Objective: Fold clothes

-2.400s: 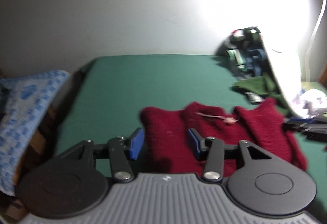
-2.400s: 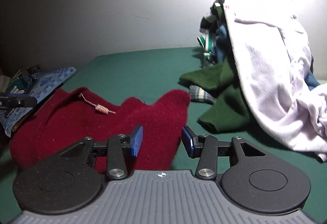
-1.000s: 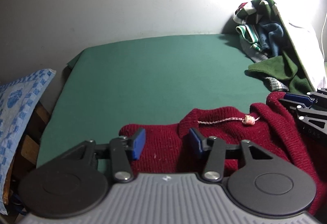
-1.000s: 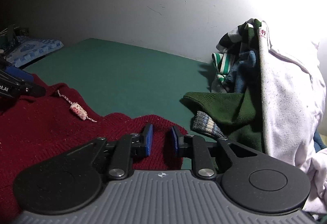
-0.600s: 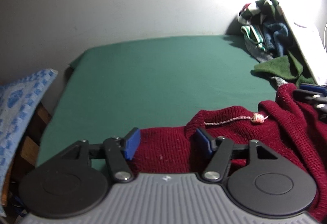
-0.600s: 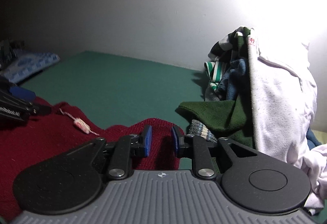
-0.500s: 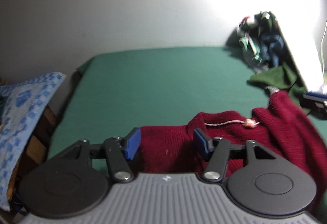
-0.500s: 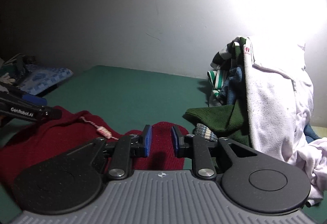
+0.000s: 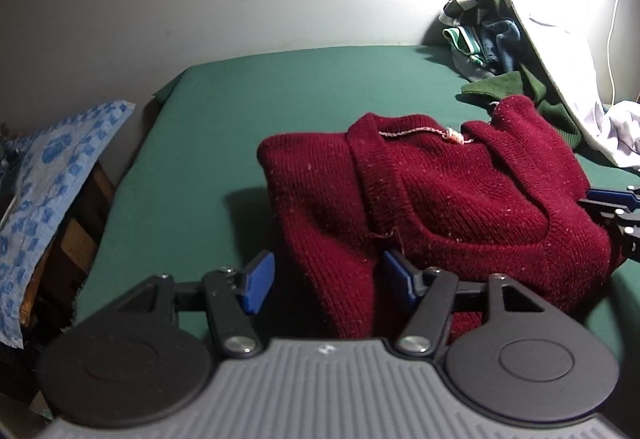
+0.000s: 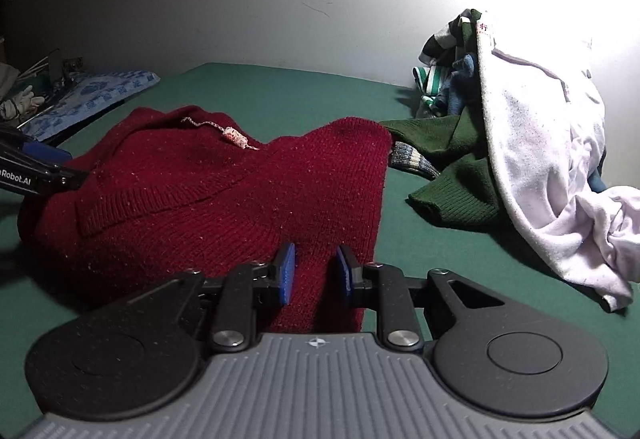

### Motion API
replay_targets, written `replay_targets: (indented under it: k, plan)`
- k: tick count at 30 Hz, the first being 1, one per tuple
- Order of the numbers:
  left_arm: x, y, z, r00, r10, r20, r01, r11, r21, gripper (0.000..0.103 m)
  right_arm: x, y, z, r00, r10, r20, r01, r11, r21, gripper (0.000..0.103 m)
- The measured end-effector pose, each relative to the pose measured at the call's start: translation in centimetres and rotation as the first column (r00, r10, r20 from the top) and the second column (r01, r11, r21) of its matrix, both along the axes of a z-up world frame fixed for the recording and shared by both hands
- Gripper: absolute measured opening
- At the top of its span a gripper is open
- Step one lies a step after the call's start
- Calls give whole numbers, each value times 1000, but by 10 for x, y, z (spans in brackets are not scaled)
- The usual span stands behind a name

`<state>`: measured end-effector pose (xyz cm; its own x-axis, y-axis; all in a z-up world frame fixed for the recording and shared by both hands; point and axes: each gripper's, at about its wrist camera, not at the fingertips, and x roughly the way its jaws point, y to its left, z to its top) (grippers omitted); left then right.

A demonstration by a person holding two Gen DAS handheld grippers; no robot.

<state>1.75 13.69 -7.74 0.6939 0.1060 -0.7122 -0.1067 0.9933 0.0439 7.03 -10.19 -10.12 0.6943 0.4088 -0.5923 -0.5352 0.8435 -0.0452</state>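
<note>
Jaws straddle red sweater.

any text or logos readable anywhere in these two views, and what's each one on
"Robot.AI": white print on the left gripper at the left edge of the right wrist view; its start is cut off by the frame.
Red marks on the white garment, at its top edge in the clothes pile: too small to read.
Small round emblem on the right gripper housing: a symbol, no letters.

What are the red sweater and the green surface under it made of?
Red sweater: looks like chunky knit wool or acrylic, matte, with visible ribbed rows and pale lint specks. Green surface: seems a smooth, matte woven sheet, lying flat with soft edges; fibre unclear.
</note>
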Motion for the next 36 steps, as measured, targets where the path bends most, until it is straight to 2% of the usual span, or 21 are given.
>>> replay_targets:
  k: [2, 3, 5, 8, 12, 15, 18, 21, 24, 25, 27, 29, 32, 36]
  plan:
    - [-5, -5, 10, 1000, -5, 18, 5, 1000, 18, 59, 2, 1, 4, 1000, -12, -8, 12, 1000, 3, 23]
    - [-11, -7, 18, 999, -12, 39, 11, 1000, 21, 60, -2, 0, 12, 1000, -16, 2, 16, 1000, 21, 23]
    - [-25, -12, 32, 996, -31, 83, 30, 999, 15, 64, -22, -2, 29, 997, 41, 59, -45, 997, 68, 23]
    - [-37, -24, 36, 993, -74, 90, 77, 997, -27, 67, -50, 7, 43, 981, 161, 110, -172, 980, 103, 23]
    - [-37, -37, 18, 996, -84, 34, 84, 996, -5, 65, -59, 44, 28, 957, 269, 105, -271, 963, 3, 22]
    - [-34, -38, 6, 997, -75, 8, 75, 997, -3, 67, -44, 57, 9, 972, 235, 25, -234, 972, -39, 21]
    - [-33, -37, 1, 998, -70, 3, 70, 998, -6, 73, -29, 63, -8, 984, 180, -18, -181, 982, -49, 21]
    - [-28, -34, 0, 998, -61, -7, 61, 998, -18, 75, -30, 70, -7, 984, 178, -2, -178, 981, -74, 22]
    - [-28, -34, 4, 998, -51, -27, 50, 999, -15, 75, -36, 57, 9, 985, 172, -25, -172, 985, -1, 24]
    - [-28, -35, 6, 998, -43, -39, 43, 999, -15, 75, -39, 47, 16, 985, 170, -15, -169, 985, 41, 25]
    - [-28, -35, 8, 998, -29, -58, 28, 999, -15, 75, -49, 33, 24, 989, 145, 34, -147, 987, 62, 33]
    - [-27, -37, 9, 997, -18, -71, 16, 1000, -16, 75, -51, 26, 23, 995, 87, 52, -88, 996, 24, 35]
    - [-25, -41, 9, 997, -4, -82, 4, 1000, 4, 75, -42, 17, 15, 999, 32, -7, -32, 999, 14, 34]
    - [-24, -44, 9, 995, 29, -96, -27, 999, 25, 80, -43, 14, 10, 1000, 24, -9, -24, 999, 25, 35]
